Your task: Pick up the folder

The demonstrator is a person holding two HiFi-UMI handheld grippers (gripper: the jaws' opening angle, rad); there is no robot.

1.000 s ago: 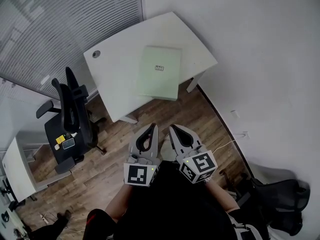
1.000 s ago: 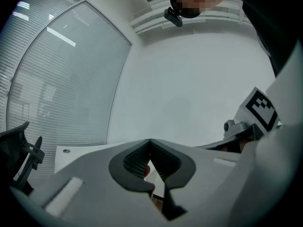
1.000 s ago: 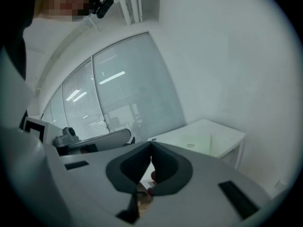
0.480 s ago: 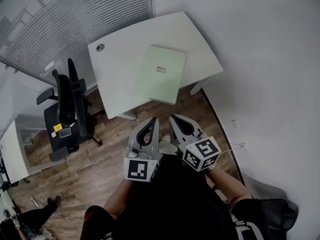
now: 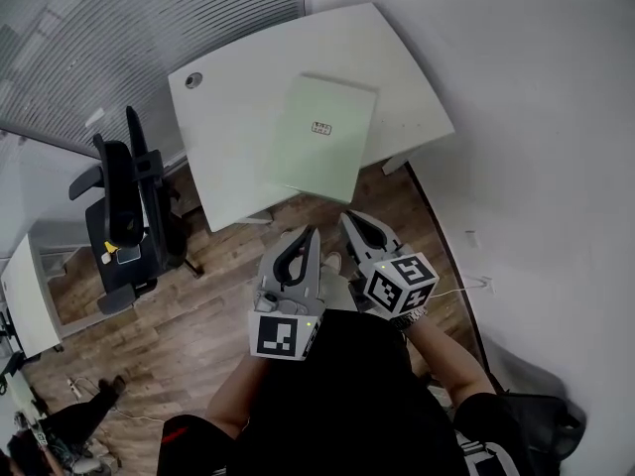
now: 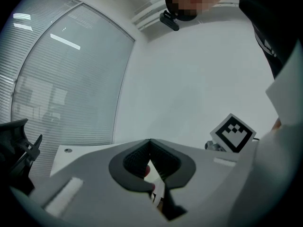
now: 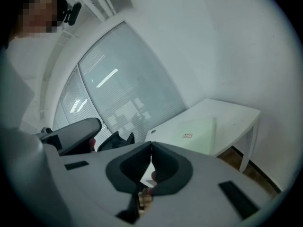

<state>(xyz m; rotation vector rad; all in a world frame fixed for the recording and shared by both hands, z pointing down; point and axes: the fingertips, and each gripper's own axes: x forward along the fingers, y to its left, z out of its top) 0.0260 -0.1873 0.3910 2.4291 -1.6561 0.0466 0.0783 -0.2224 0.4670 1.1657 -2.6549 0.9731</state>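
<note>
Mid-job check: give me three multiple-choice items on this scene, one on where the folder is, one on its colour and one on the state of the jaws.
1. Where is the folder?
A. in a drawer
B. flat on the table
C. held in the air

2. What colour is the folder?
A. pale green
B. red
C. black

3. How do the left gripper and right gripper stand?
A. both wide open
B. one clamped on the folder
C. both shut and empty

Answers:
1. B: the head view shows it lying on the white top.
2. A: its cover is pale green with a small label.
3. C: in each gripper view the jaw tips meet with nothing between them, and both grippers are short of the table.
</note>
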